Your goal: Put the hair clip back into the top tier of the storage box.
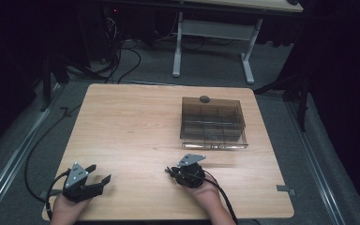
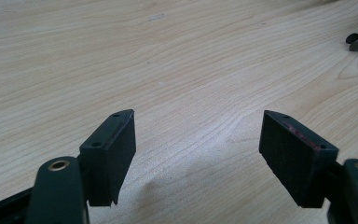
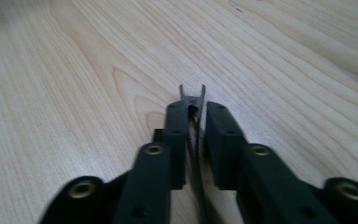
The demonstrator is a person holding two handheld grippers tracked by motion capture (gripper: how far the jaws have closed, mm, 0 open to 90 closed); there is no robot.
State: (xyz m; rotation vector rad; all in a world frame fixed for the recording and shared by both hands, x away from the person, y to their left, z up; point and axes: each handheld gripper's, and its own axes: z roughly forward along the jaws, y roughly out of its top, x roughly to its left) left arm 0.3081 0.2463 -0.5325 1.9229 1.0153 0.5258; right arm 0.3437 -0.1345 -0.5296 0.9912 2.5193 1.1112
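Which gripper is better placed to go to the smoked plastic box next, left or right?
Right. The right gripper sits just in front of the compartment box, but its jaws pinch a small black clip. The left gripper is open and empty, at the table's near-left corner.

Wide bare tabletop (image 1: pixel 131 126) left & centre, free passage, smoked plastic compartment box (image 1: pixel 213 123) blocks far right, small dark knob (image 1: pixel 204 99) on its back rim.

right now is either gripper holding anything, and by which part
The right gripper pinches a small dark forked-tip tool along its shank, tip poking out. The left gripper is open, holding nothing.
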